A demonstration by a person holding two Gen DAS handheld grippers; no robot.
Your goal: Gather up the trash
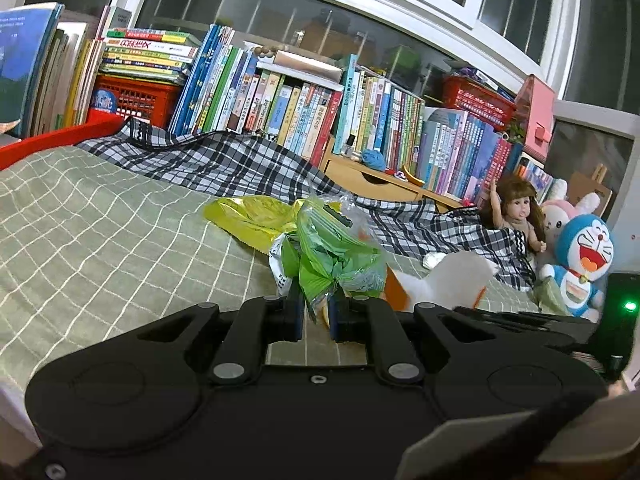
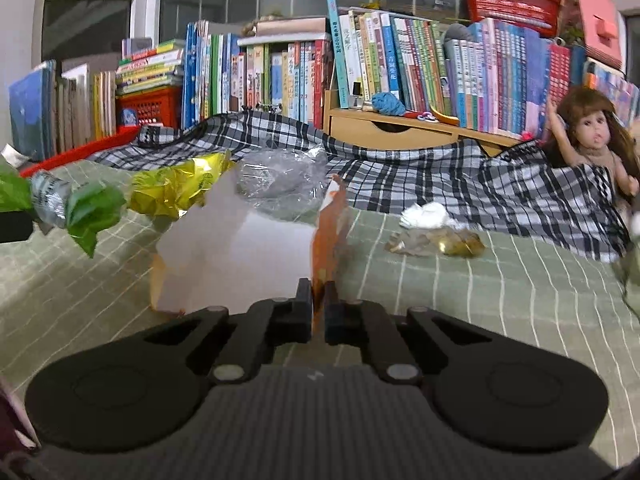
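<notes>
Green checked bed (image 2: 460, 280): wrappers (image 2: 436, 243), plaid blanket (image 2: 440, 184).

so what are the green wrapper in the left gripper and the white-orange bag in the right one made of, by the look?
Green wrapper: thin plastic film, glossy; it crinkles sharply, shines, and has a clear patch near its top. Held in the left gripper.

White-orange bag: looks like matte paper or frosted plastic, hard to say; it stands open stiffly with a torn-looking edge. The right gripper pinches its orange side.

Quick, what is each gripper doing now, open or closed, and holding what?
Left gripper: closed on a green wrapper.
Right gripper: closed on an orange-and-white bag.
</notes>
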